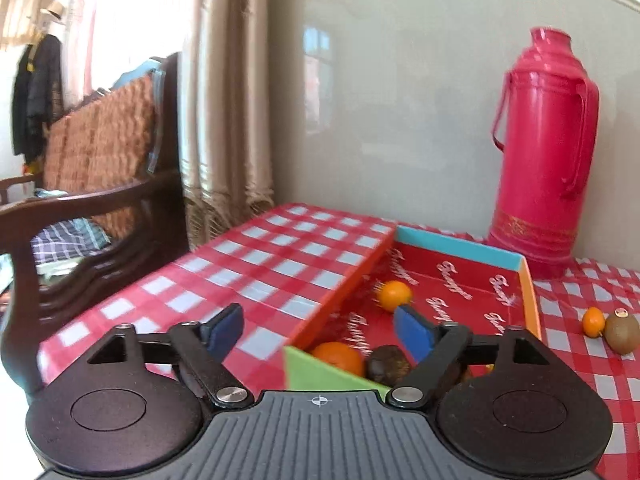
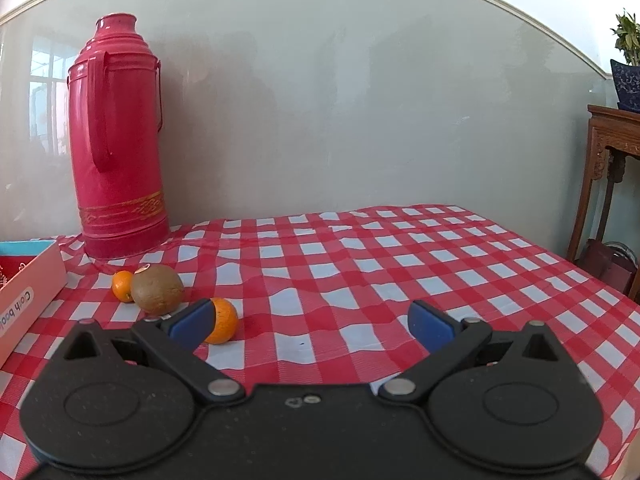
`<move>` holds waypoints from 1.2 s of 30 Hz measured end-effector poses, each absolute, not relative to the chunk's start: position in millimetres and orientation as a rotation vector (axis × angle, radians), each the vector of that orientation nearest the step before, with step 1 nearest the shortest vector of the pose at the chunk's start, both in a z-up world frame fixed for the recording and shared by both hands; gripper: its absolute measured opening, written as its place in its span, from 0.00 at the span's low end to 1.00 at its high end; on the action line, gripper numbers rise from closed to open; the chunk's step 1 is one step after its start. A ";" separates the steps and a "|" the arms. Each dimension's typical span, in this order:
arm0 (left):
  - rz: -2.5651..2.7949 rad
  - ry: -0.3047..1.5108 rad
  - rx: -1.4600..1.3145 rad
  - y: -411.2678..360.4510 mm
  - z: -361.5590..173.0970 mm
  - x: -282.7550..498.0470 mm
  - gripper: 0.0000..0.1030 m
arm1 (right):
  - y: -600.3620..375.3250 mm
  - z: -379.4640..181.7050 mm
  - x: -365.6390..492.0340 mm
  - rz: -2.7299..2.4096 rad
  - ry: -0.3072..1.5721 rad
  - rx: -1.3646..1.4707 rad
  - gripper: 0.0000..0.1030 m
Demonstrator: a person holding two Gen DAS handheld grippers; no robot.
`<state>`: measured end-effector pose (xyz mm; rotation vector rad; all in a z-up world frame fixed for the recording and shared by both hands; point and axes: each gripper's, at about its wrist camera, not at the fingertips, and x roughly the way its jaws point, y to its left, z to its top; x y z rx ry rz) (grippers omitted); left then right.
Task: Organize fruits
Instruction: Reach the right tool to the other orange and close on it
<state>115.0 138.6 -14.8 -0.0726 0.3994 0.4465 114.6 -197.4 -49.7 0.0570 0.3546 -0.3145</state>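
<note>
A red cardboard box (image 1: 348,280) with coloured rims lies on the checked table. Inside it are a small orange (image 1: 395,295), a larger orange (image 1: 338,358) and a dark brown fruit (image 1: 388,365). My left gripper (image 1: 320,330) is open and empty above the box's near left corner. In the right wrist view a kiwi (image 2: 157,288), a small orange (image 2: 122,285) behind it and another orange (image 2: 222,320) lie on the cloth. My right gripper (image 2: 312,326) is open and empty; its left finger (image 2: 192,322) is just in front of that orange. The kiwi (image 1: 621,331) and an orange (image 1: 593,321) also show in the left wrist view.
A tall red thermos (image 2: 116,140) stands at the back by the wall, also in the left wrist view (image 1: 544,156). The box's edge (image 2: 28,292) lies left of the loose fruits. A wooden chair (image 1: 92,208) stands left of the table; a carved wooden stand (image 2: 608,184) is at the right.
</note>
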 end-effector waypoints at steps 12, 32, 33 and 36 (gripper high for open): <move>0.560 0.304 -0.094 177.3 -20.0 49.8 0.98 | -184.3 -56.3 153.4 -0.160 0.460 0.095 0.88; 0.735 0.273 -0.167 239.7 -36.0 20.2 1.00 | -160.0 -73.5 210.8 -0.147 0.597 0.068 0.29; 0.739 0.272 -0.167 240.6 -36.5 19.5 1.00 | -157.3 -71.5 208.6 -0.144 0.582 0.066 0.29; 0.751 0.265 -0.170 241.0 -36.2 15.6 1.00 | -145.3 -63.0 200.8 -0.112 0.533 0.050 0.29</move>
